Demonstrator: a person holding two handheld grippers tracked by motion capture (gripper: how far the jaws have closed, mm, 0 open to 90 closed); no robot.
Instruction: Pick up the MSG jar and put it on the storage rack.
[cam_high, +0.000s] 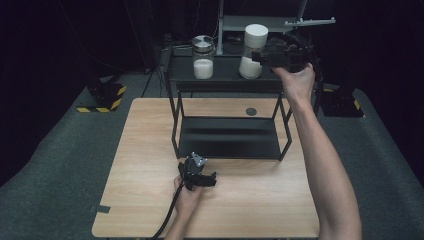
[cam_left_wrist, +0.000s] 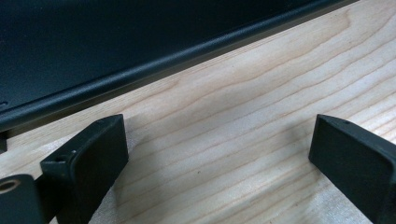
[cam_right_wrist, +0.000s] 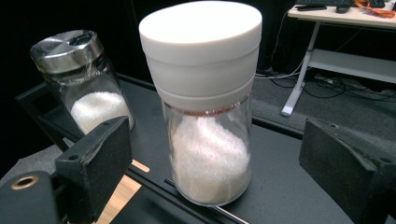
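Observation:
Two glass jars of white grains stand on the top of a black two-tier shelf (cam_high: 227, 82). One has a wide white lid (cam_high: 254, 50), the other a metal lid (cam_high: 203, 59). My right gripper (cam_high: 261, 57) is held level at the white-lidded jar's right side. In the right gripper view that jar (cam_right_wrist: 208, 116) stands upright just beyond the open right gripper (cam_right_wrist: 217, 142), and neither pad touches the glass. The metal-lidded jar (cam_right_wrist: 81, 79) is farther back on the left. My left gripper (cam_high: 199, 172) rests low over the wooden table before the shelf. The left gripper (cam_left_wrist: 219, 149) is open, with bare wood between its jaws.
The shelf's lower tier (cam_high: 230, 137) is bare, and its front rail (cam_left_wrist: 140, 70) runs just ahead of the left jaws. The wooden table (cam_high: 260, 200) has free room at the front. A dark round mark (cam_high: 251, 111) lies behind the shelf. A white desk (cam_right_wrist: 345, 18) stands in the background.

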